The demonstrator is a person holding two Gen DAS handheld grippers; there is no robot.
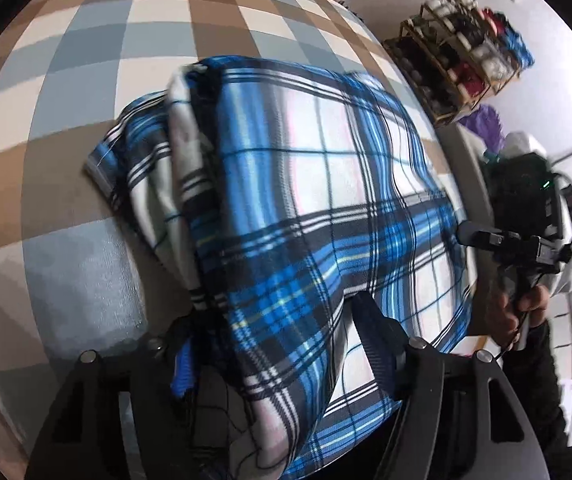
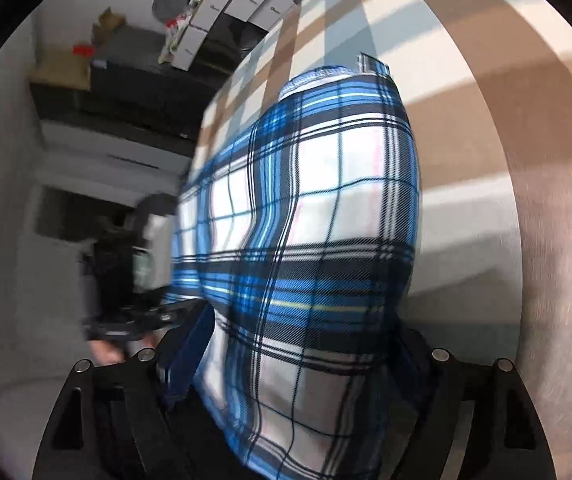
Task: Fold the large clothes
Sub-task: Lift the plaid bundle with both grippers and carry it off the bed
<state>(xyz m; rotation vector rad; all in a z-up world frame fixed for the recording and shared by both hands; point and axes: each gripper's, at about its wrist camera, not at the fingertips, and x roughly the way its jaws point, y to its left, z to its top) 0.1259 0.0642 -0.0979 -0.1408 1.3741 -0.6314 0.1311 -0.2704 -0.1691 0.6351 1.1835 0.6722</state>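
Observation:
A large blue, white and black plaid garment (image 1: 306,184) lies partly folded on the checked surface (image 1: 85,40). My left gripper (image 1: 281,328) is shut on its near edge, with cloth bunched between the fingers. My right gripper (image 2: 306,344) is shut on another part of the same garment (image 2: 318,208), and the cloth drapes over its jaws and hides the fingertips. The right gripper also shows in the left wrist view (image 1: 518,244), held in a hand at the garment's right edge. The left gripper shows in the right wrist view (image 2: 133,280) at the left.
The surface is covered in a brown, grey-blue and cream check (image 2: 466,80). A wooden shoe rack (image 1: 462,60) stands against the wall beyond its edge. Dark cabinets and white boxes (image 2: 221,12) stand across the room.

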